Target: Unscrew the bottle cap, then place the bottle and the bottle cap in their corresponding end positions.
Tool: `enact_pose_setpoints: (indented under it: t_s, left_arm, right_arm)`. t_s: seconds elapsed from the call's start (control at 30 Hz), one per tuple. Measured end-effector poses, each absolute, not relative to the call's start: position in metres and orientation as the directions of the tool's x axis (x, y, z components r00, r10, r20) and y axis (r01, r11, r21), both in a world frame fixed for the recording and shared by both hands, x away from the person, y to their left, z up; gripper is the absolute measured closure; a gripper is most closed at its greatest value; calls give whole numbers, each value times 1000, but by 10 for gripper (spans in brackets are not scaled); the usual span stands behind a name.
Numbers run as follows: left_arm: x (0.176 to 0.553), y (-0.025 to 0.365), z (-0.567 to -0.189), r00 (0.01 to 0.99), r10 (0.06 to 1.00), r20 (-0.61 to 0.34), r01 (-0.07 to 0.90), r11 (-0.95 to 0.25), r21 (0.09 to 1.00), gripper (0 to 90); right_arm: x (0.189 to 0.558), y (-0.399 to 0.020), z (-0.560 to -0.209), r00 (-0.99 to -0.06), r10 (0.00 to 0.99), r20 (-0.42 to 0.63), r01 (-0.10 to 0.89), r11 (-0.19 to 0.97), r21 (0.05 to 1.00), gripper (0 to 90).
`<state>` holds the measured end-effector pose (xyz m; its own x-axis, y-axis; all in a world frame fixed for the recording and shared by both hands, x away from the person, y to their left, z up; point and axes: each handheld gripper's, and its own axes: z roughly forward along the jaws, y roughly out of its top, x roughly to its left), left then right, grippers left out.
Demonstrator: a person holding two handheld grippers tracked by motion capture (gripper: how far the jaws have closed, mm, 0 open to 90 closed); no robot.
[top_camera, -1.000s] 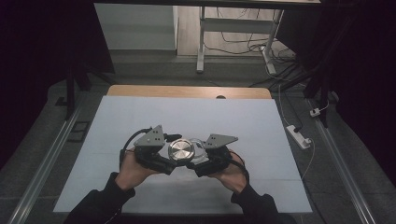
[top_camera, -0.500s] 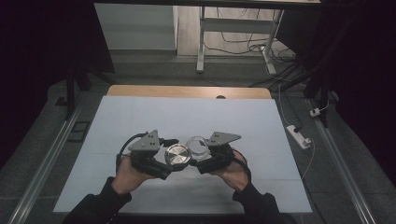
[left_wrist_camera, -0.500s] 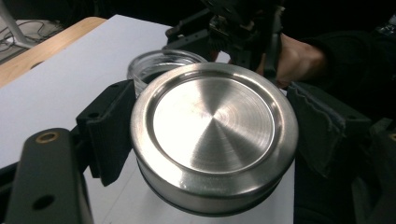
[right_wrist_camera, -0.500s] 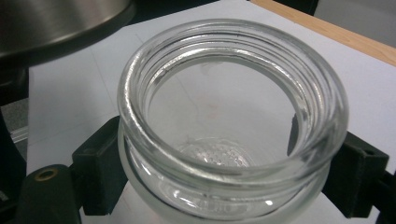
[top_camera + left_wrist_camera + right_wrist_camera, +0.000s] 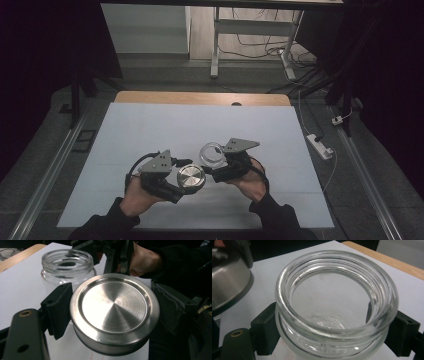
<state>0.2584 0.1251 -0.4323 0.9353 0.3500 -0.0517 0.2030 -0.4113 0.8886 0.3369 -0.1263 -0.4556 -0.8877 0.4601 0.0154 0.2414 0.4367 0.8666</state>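
A round silver metal lid sits clamped between the jaws of my left gripper, its brushed top facing up. To its right, an empty clear glass jar with a threaded open mouth is held by my right gripper, whose jaws press on the jar's sides below the neck. The jar stands just beyond the lid in the left gripper view. The lid's edge shows at the left of the right gripper view. Lid and jar are apart.
A white sheet covers the table, with a wooden edge at the far side. A white power strip lies on the floor at the right. Desk legs and cables stand beyond the table.
The lid was on the jar between both grippers. My left gripper has drawn it off to the left and toward me; the jar now stands open in the right gripper.
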Motion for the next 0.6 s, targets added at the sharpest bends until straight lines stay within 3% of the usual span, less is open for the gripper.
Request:
enact_pose_setpoints:
  t_s: [0.6]
  left_arm:
    - [255, 114, -453, 940, 339, -38, 196, -445, 874, 204]
  right_arm:
    - [353, -120, -458, -883, 469, 14, 245, 435, 866, 150]
